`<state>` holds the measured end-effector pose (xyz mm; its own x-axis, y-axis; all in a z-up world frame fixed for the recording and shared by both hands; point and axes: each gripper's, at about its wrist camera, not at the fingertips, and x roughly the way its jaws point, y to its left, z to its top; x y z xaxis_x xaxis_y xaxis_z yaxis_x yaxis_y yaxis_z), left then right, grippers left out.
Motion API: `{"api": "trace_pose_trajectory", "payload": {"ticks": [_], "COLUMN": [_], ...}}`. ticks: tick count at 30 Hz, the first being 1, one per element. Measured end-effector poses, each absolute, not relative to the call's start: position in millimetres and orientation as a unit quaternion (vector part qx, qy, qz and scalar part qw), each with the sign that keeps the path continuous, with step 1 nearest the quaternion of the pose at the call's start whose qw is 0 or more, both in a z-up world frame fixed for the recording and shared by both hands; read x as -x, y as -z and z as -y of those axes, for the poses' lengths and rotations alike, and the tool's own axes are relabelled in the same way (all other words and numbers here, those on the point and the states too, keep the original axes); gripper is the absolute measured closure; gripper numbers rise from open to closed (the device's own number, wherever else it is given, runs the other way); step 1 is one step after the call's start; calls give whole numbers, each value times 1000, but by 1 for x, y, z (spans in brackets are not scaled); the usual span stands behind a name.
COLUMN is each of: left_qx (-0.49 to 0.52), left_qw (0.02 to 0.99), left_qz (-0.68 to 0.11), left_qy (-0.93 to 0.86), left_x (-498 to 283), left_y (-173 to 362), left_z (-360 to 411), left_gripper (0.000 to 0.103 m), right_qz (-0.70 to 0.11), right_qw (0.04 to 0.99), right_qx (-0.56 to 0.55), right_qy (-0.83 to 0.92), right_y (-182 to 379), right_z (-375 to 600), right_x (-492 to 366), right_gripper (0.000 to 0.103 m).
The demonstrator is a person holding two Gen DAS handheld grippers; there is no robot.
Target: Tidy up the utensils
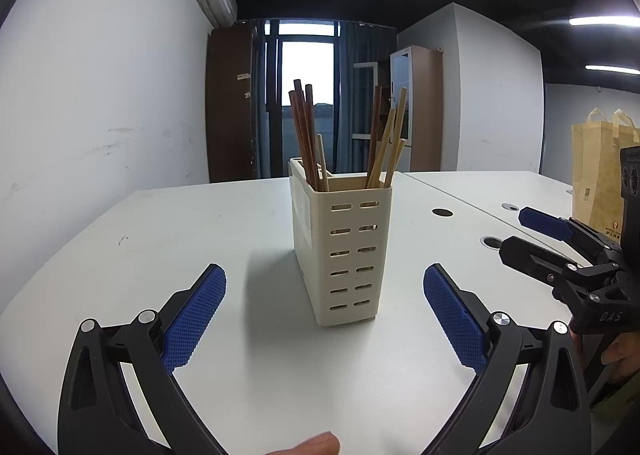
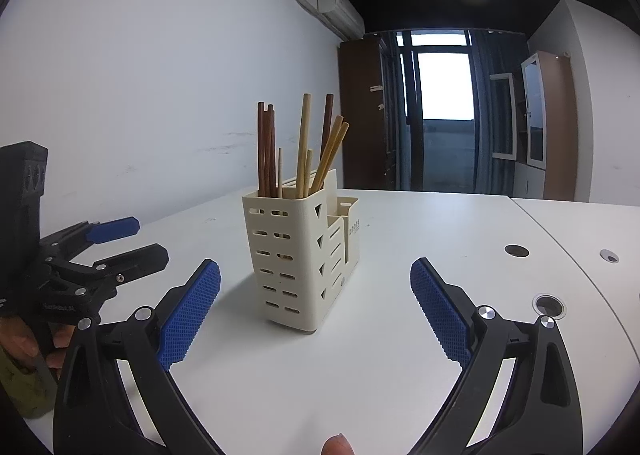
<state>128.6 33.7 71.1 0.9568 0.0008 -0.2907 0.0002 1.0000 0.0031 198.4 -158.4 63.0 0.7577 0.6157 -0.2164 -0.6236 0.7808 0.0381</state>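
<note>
**A:** Where is the holder from where you stand?

**B:** The cream utensil holder stands upright on the white table, straight ahead of both your tools. In your left camera it sits between the two blue pads, a little beyond them and touching neither. In your right camera it stands ahead and slightly left of centre, again clear of the pads.

**A:** What's in it?

**B:** Chopsticks. You have a bunch of dark brown chopsticks leaning at one side of the tall slotted compartment, and pale bamboo chopsticks fanned out at the other side, with one more dark stick among them. From your right camera you can see lower compartments stepped down on the holder's far side; I cannot tell whether anything lies in them.

**A:** And your tools?

**B:** Your left gripper has its jaws spread wide with nothing between them. Your right gripper is the same: jaws wide apart, holding nothing. Each shows in the other's camera, off to the side of the holder, and apart from it.

**A:** Anything else on the table?

**B:** A brown paper bag stands at the far right, behind your right gripper. Round cable holes dot the table to the right of the holder.
</note>
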Motion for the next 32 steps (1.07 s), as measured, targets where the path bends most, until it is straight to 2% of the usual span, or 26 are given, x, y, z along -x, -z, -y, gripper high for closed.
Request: {"api": "trace_pose_trajectory", "payload": {"ticks": [15,32], "left_qx": [-7,14], "left_qw": [991,987], "left_qz": [-135,-162], "left_qy": [-1,4], "left_x": [-125,-133], "left_y": [-70,-67], "left_z": [-29,-31], "left_gripper": [6,6], "right_qz": [-115,-119], "right_qw": [936,934], "right_qx": [26,26], "right_qy": [-331,-336], "right_y": [-61,-59], "right_z": [156,155], "right_x": [-198,-199], "right_gripper": [6,6]}}
